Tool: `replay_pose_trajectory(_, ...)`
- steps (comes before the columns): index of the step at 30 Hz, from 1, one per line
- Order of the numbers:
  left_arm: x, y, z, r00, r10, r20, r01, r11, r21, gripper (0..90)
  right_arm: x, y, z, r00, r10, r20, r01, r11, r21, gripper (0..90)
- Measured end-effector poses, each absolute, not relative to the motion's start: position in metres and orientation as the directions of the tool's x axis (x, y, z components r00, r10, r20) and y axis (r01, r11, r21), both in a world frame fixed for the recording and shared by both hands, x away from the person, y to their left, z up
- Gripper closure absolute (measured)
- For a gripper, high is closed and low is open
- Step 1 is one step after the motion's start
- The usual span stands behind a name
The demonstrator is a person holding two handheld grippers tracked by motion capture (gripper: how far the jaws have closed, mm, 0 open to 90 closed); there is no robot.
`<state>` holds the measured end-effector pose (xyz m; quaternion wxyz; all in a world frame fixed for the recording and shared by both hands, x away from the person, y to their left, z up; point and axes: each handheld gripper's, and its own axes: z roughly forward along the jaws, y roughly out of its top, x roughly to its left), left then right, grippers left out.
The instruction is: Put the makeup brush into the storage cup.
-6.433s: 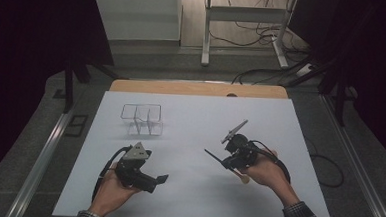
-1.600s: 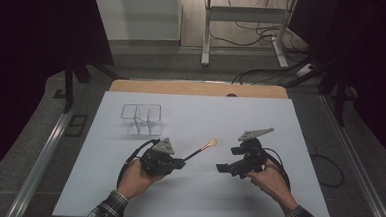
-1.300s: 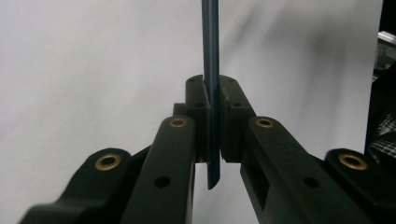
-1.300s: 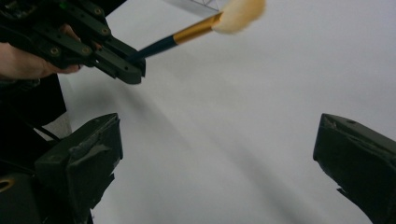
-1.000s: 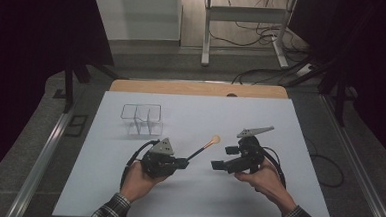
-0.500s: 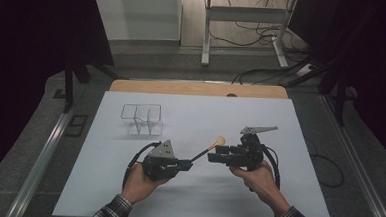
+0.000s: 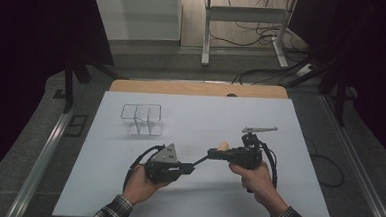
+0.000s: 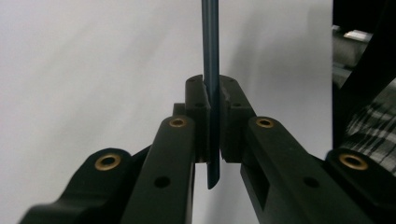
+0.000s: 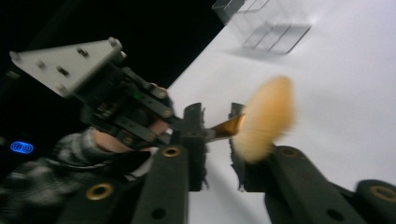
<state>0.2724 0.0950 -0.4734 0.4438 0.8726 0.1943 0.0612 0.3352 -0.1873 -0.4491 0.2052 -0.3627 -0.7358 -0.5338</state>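
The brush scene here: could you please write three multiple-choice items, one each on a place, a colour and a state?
1. Where does the clear wire rack stand?
A. far left part of the white table
B. beside the right hand
C. on the floor

2. What colour are the bristles of the brush?
A. blue
B. pale orange-tan
C. black

3. How does the left gripper stand?
A. wide open
B. shut on nothing
C. shut on the brush handle

Answers: 1 A, the high view shows it far left of both hands. 2 B, the right gripper view shows the tan tuft. 3 C, the left gripper view shows the jaws pinching the thin dark handle.
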Motion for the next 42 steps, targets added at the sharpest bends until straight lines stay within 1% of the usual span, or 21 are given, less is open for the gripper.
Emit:
replay_pose_trajectory(1,0.273,0.094,-0.474,0.918,0.392,-0.062,0.281,-0.534,0.797,84.4,0.337,-0.188,-0.451,-0.630,0.281,0.724,0.774,0.151,0.615,83.3)
replay_pose_trajectory(2,0.274,0.094,-0.475,0.919,0.388,-0.070,0.289,-0.541,0.790,84.0,0.337,-0.189,-0.452,-0.610,0.274,0.743,0.790,0.141,0.597,83.5)
replay_pose_trajectory(3,0.275,0.093,-0.475,0.919,0.386,-0.075,0.295,-0.549,0.782,82.9,0.337,-0.188,-0.451,-0.617,0.281,0.735,0.785,0.147,0.602,83.6)
replay_pose_trajectory(4,0.275,0.093,-0.476,0.918,0.391,-0.068,0.291,-0.547,0.785,77.8,0.337,-0.187,-0.450,-0.626,0.291,0.723,0.777,0.156,0.610,83.7)
replay_pose_trajectory(6,0.275,0.091,-0.476,0.910,0.407,-0.076,0.304,-0.533,0.790,57.0,0.334,-0.184,-0.446,-0.670,0.365,0.647,0.736,0.205,0.646,83.7)
replay_pose_trajectory(9,0.276,0.093,-0.474,0.906,0.416,-0.081,0.311,-0.524,0.793,46.2,0.333,-0.181,-0.446,-0.687,0.385,0.616,0.719,0.235,0.654,83.6)
replay_pose_trajectory(10,0.276,0.093,-0.474,0.902,0.422,-0.094,0.322,-0.512,0.796,43.3,0.332,-0.179,-0.446,-0.697,0.396,0.598,0.709,0.251,0.659,83.7)
replay_pose_trajectory(12,0.277,0.093,-0.475,0.903,0.420,-0.095,0.326,-0.523,0.788,39.6,0.330,-0.176,-0.446,-0.713,0.407,0.571,0.692,0.275,0.667,83.6)
replay_pose_trajectory(16,0.279,0.090,-0.478,0.898,0.422,-0.125,0.354,-0.525,0.774,32.1,0.327,-0.170,-0.444,-0.749,0.426,0.507,0.651,0.331,0.683,83.6)
replay_pose_trajectory(17,0.280,0.089,-0.478,0.899,0.420,-0.128,0.358,-0.532,0.767,30.0,0.327,-0.168,-0.444,-0.753,0.426,0.502,0.647,0.335,0.685,83.6)
replay_pose_trajectory(23,0.280,0.080,-0.481,0.895,0.427,-0.132,0.375,-0.555,0.743,9.9,0.323,-0.161,-0.445,-0.776,0.420,0.471,0.620,0.371,0.691,83.6)
replay_pose_trajectory(26,0.280,0.077,-0.483,0.891,0.437,-0.125,0.381,-0.568,0.729,4.9,0.321,-0.158,-0.444,-0.785,0.419,0.457,0.610,0.389,0.691,83.6)
replay_pose_trajectory(29,0.279,0.074,-0.483,0.887,0.447,-0.120,0.382,-0.562,0.734,6.7,0.319,-0.154,-0.445,-0.793,0.414,0.446,0.600,0.407,0.689,83.5)
replay_pose_trajectory(30,0.278,0.074,-0.483,0.888,0.446,-0.112,0.376,-0.564,0.735,10.1,0.318,-0.153,-0.445,-0.797,0.411,0.442,0.595,0.414,0.689,83.6)
replay_pose_trajectory(32,0.277,0.076,-0.481,0.887,0.450,-0.100,0.368,-0.561,0.741,21.3,0.317,-0.150,-0.446,-0.803,0.407,0.436,0.589,0.426,0.686,83.6)
replay_pose_trajectory(34,0.278,0.078,-0.480,0.895,0.436,-0.093,0.354,-0.569,0.742,38.1,0.315,-0.147,-0.446,-0.808,0.402,0.430,0.582,0.438,0.685,83.6)
replay_pose_trajectory(38,0.278,0.082,-0.478,0.898,0.427,-0.110,0.357,-0.556,0.751,54.3,0.313,-0.143,-0.448,-0.817,0.392,0.423,0.571,0.454,0.684,83.6)
replay_pose_trajectory(42,0.277,0.080,-0.479,0.910,0.398,-0.115,0.345,-0.574,0.743,64.7,0.311,-0.140,-0.448,-0.821,0.382,0.425,0.567,0.458,0.684,83.6)
